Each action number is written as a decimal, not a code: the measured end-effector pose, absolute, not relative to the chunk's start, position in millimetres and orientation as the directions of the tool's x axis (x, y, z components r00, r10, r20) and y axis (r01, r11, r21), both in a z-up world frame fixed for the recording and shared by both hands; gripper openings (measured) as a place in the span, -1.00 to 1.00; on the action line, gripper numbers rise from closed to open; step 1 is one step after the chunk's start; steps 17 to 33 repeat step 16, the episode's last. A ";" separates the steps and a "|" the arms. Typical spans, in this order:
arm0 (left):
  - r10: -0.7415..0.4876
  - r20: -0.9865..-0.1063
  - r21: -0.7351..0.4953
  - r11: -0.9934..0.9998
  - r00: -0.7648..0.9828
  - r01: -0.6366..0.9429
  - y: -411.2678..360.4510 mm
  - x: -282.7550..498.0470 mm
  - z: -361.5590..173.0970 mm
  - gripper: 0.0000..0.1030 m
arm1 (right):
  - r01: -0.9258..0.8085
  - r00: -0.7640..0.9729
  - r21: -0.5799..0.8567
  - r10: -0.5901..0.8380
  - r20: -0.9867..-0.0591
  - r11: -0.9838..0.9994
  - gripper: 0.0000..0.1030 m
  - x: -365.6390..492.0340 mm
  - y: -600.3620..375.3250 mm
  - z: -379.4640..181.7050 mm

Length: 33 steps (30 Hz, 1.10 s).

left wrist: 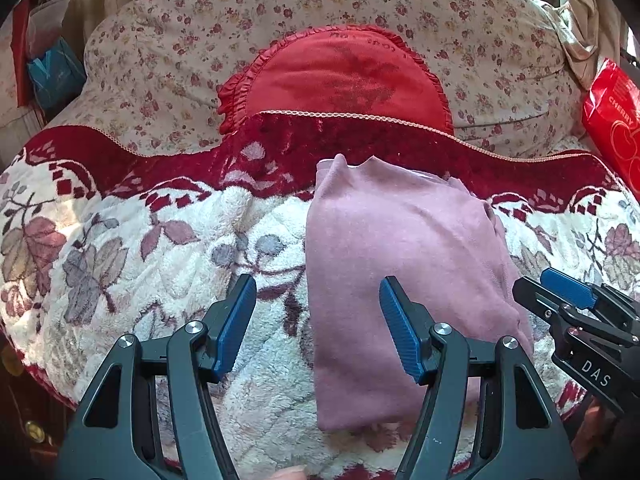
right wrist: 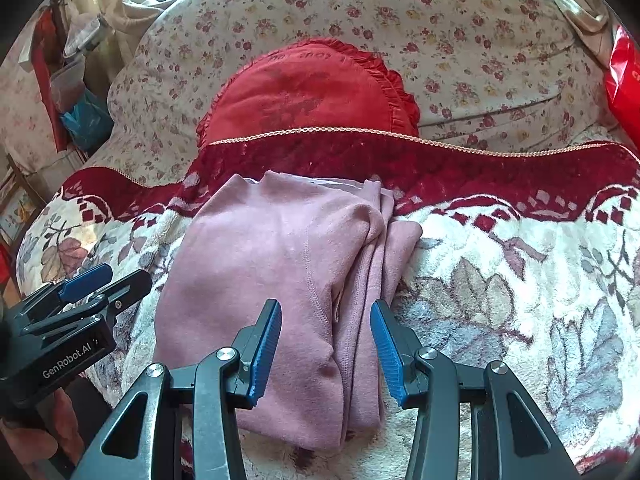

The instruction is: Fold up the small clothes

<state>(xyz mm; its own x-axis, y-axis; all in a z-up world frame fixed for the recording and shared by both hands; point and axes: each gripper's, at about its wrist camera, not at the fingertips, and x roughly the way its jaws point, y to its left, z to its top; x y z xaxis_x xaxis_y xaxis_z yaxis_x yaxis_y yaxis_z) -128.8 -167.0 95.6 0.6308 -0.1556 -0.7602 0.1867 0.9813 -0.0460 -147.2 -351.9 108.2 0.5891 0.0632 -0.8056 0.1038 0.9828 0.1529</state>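
Observation:
A folded pink garment (left wrist: pixel 400 264) lies on a floral fleece blanket (left wrist: pixel 120 248); in the right wrist view the pink garment (right wrist: pixel 280 256) shows stacked folded edges along its right side. My left gripper (left wrist: pixel 318 296) hovers open over the garment's left edge, nothing between its blue pads. My right gripper (right wrist: pixel 326 320) stands open above the garment's right folded edge, holding nothing. Each gripper shows in the other's view: the right gripper (left wrist: pixel 560 292) at the garment's right, the left gripper (right wrist: pixel 96 280) at its left.
Behind the garment a red ruffled cushion (left wrist: pixel 344 76) leans on a flowered quilt (left wrist: pixel 460 8). A red printed bag (left wrist: pixel 612 108) sits at the far right. Clutter and a blue bag (left wrist: pixel 52 72) stand at the left. The blanket (right wrist: pixel 520 280) spreads to the right.

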 end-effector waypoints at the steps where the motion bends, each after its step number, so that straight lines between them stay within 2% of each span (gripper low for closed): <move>1: -0.159 -0.760 -0.049 0.981 0.630 0.188 -166.6 -128.4 95.6 0.25 | 0.103 0.589 0.153 0.064 -0.806 0.983 -0.14 -146.8 -351.8 107.8; 15: -0.194 -0.735 -0.106 0.979 0.650 0.172 -151.0 -122.6 98.2 0.25 | 0.110 0.578 0.155 0.063 -0.814 0.982 -0.14 -142.7 -357.1 100.9; 33: -0.193 -0.735 -0.107 0.980 0.650 0.170 -149.6 -121.4 98.1 0.25 | 0.112 0.576 0.155 0.063 -0.815 0.982 -0.14 -141.5 -358.7 100.0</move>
